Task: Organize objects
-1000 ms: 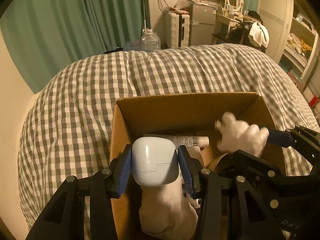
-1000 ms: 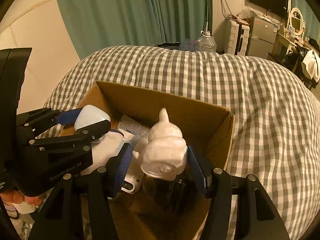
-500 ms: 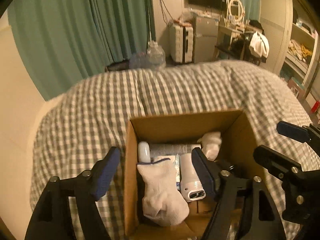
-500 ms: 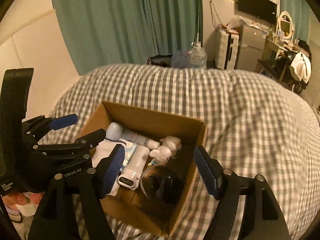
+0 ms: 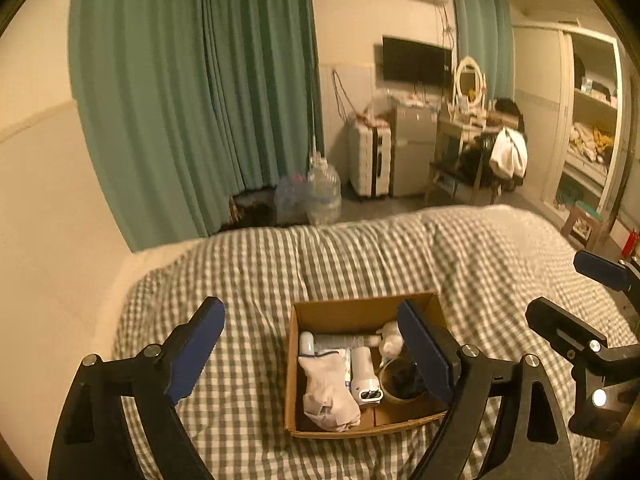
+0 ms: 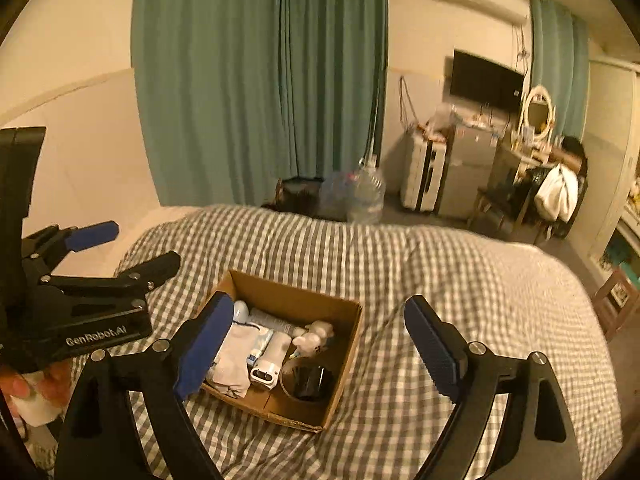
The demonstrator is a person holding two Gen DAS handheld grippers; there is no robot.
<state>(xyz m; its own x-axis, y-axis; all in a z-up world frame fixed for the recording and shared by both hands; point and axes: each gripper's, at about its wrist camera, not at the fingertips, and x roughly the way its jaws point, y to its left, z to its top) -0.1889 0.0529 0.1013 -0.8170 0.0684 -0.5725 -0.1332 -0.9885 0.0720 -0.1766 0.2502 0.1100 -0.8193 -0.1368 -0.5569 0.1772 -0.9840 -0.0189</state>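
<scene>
The left tool [image 5: 310, 356] hangs well above the bed [image 5: 248, 280], its blue pads spread wide with nothing between them. In the right wrist view it shows at the left edge [image 6: 120, 248], apart from the box.

The box [image 5: 332, 312] sits on the checked bed cover, open at the top, and holds all the items. At its left side lies a sock [image 5: 326, 392], stretched toward the near wall. Beyond the sock, against the far left corner, a small pale case [image 5: 306, 342] peeks out. A tube [image 5: 344, 339] lies along the far wall. Just right of the sock lies a white device [image 5: 364, 376], its dark-slotted end toward the near wall. Right of that stands a dark cup [image 5: 402, 380], partly hidden by the left tool's pad. A white figurine [image 5: 390, 338] rests beyond the cup, near the far right corner.

The right tool [image 6: 320, 340] also hovers above the bed, pads wide apart and holding nothing, with the box [image 6: 344, 360] seen between its pads.
</scene>
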